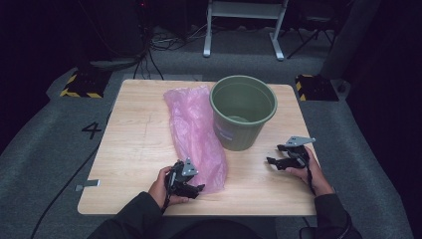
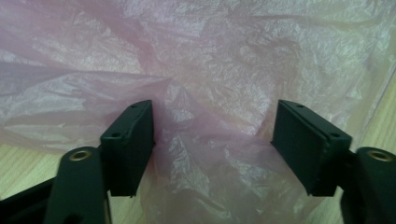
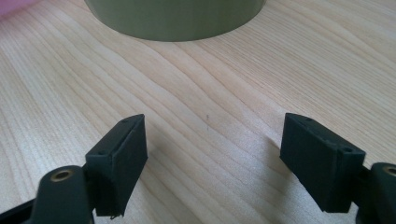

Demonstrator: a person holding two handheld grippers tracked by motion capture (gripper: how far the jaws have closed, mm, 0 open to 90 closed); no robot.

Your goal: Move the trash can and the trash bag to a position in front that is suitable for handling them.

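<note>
Both tongs gape: left tongs [image 2: 212,140] over pink bag [image 1: 194,134], right tongs [image 3: 215,158] facing green bucket [image 1: 244,112].

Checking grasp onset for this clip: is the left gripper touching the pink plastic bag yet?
Cannot tell. In the left gripper view the open left gripper straddles a raised fold of the pink plastic bag, but whether either jaw meets the film is unclear.

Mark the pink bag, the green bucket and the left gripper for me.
pink bag [image 1: 191,127]: high view, middle of the crumpled film.
green bucket [image 1: 244,133]: high view, near outer wall.
left gripper [image 2: 212,140]: left gripper view, midway between its open jaws.
</note>
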